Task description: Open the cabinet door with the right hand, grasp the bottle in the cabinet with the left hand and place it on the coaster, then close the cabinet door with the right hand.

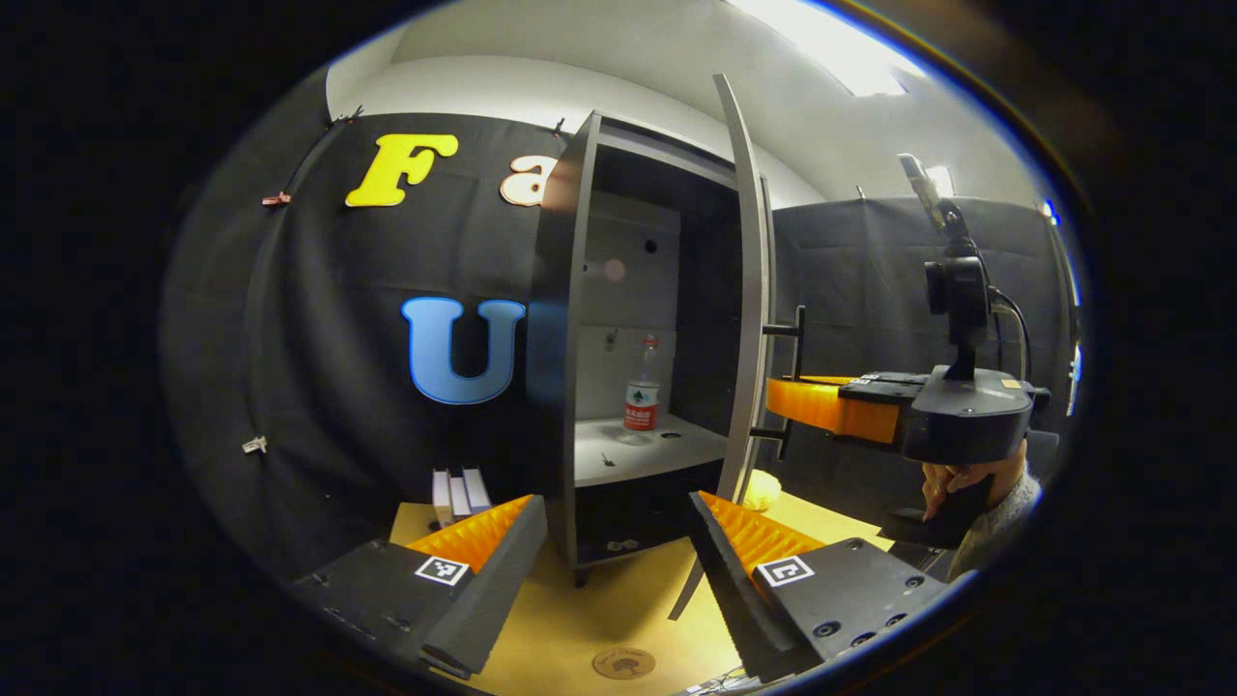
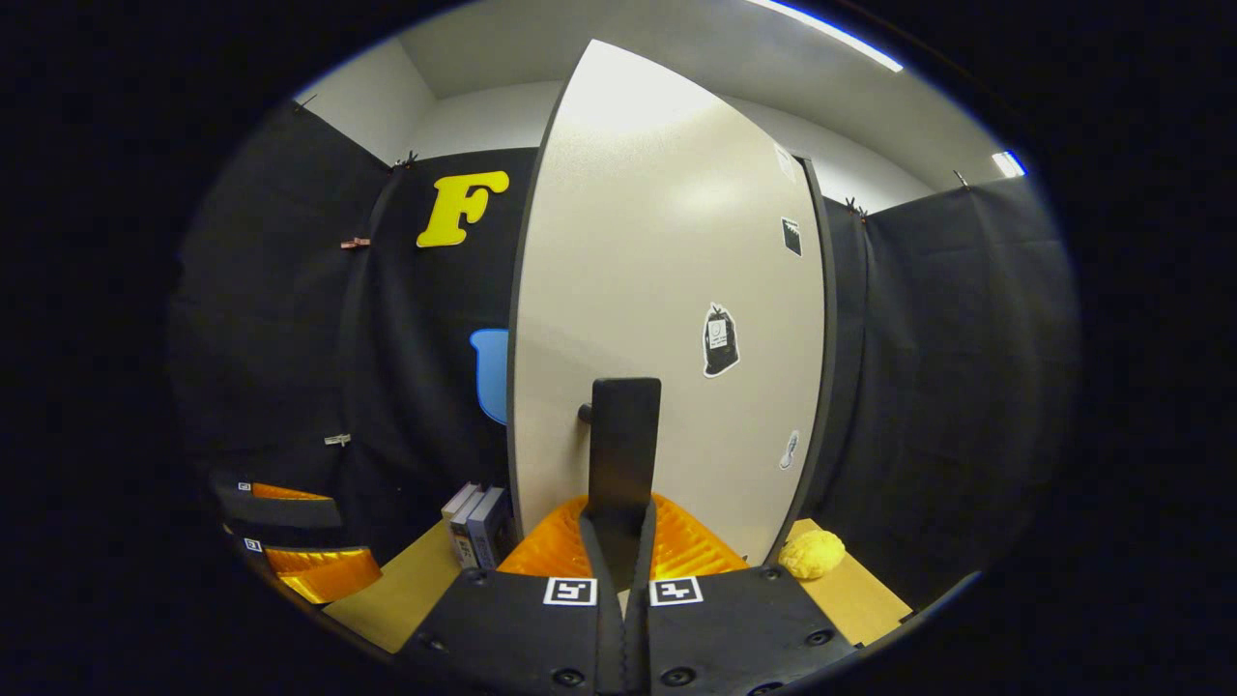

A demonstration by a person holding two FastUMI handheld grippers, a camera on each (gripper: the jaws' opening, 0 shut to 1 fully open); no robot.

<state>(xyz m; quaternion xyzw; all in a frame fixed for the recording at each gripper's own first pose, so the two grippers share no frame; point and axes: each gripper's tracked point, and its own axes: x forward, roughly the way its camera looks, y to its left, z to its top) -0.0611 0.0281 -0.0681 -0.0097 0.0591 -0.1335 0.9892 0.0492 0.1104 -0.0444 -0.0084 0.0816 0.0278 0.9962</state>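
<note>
bottle: clear plastic, red label, upright on pale shelf, frame centre, inside cabinet | cabinet door: smooth, pale, swung wide | right gripper: clenched on dark bar handle | left gripper: fingers spread, grasping nothing | round coaster: bottom centre on tan table

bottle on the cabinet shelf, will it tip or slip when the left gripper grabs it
The bottle stands tall and narrow on the shelf, so a high nudge would probably tip it. It looks like clear thin plastic, likely light and a bit squashy. Its label band may give a less slippery hold.
</note>
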